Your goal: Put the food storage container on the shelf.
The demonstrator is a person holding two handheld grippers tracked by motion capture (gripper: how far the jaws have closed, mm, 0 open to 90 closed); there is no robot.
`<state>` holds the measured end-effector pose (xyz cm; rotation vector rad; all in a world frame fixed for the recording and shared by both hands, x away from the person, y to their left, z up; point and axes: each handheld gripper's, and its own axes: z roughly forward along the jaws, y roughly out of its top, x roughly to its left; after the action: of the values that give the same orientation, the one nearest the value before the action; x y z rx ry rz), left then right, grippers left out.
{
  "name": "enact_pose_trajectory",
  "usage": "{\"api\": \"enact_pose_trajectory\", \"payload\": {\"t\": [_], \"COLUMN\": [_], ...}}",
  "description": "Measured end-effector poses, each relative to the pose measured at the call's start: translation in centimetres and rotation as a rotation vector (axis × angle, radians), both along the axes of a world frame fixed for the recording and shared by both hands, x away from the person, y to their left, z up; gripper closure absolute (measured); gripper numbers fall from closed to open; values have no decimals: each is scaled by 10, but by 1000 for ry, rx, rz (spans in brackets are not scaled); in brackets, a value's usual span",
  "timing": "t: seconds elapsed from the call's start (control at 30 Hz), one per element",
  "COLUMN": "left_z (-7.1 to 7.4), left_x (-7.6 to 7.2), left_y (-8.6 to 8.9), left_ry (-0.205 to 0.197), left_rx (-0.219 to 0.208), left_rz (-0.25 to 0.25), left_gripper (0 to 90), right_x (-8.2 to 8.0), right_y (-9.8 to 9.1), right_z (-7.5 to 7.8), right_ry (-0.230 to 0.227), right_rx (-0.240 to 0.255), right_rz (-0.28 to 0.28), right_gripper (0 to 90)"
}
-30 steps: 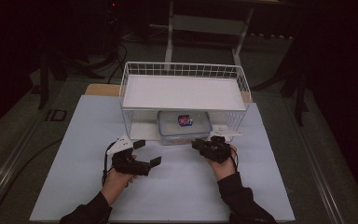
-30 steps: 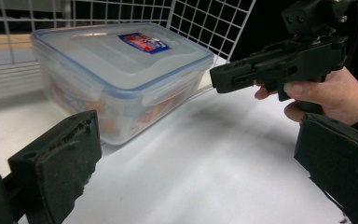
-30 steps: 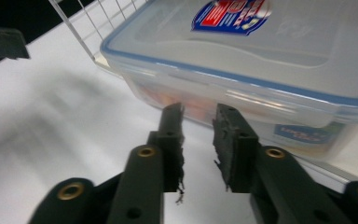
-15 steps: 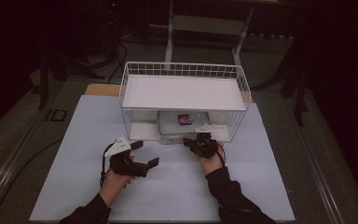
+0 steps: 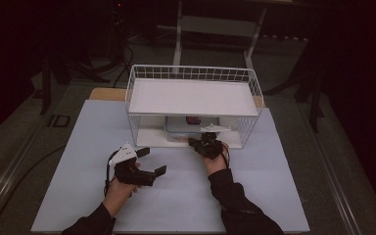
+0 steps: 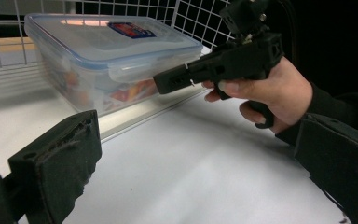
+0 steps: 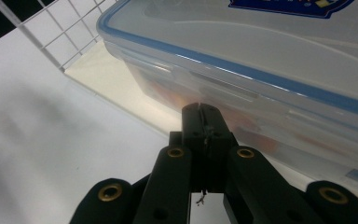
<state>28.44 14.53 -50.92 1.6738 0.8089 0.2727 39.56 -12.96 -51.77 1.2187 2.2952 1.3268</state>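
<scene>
Since the earlier frame the right tongs (image 5: 192,142) have moved from the open worktop (image 5: 176,196) to the box (image 6: 107,51) and pressed together, tips against its side latch. The left tongs (image 5: 152,161) rest spread. The lidded clear box, with orange contents, sits under the wire rack (image 5: 193,78). The room is dark.

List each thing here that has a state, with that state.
Food box: lid on, lying under the wire shelf.
Wire shelf: upright on the table, top bare.
Right hand-held gripper: jaws shut, nothing between them, tip at the box's side clip.
Left hand-held gripper: jaws open, empty, over the table.
</scene>
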Motion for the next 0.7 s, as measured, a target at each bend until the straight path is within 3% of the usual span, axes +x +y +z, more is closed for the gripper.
{"api": "enact_pose_trajectory", "payload": {"t": [0.5, 0.57, 0.6, 0.7], "left_z": [-1, 0, 0, 0], "left_x": [0, 0, 0, -1], "left_y": [0, 0, 0, 0], "left_ry": [1, -5, -5, -7], "left_rx": [9, 15, 15, 16], "left_rz": [1, 1, 1, 2], "left_gripper": [8, 8, 8, 8], "right_x": [11, 8, 8, -4], "right_y": [0, -2, -2, -2], "right_z": [3, 1, 1, 4], "right_ry": [-2, 31, 31, 18], "right_rx": [-16, 15, 15, 19], "right_rz": [-9, -1, -1, 53], "right_gripper": [890, 857, 857, 725]}}
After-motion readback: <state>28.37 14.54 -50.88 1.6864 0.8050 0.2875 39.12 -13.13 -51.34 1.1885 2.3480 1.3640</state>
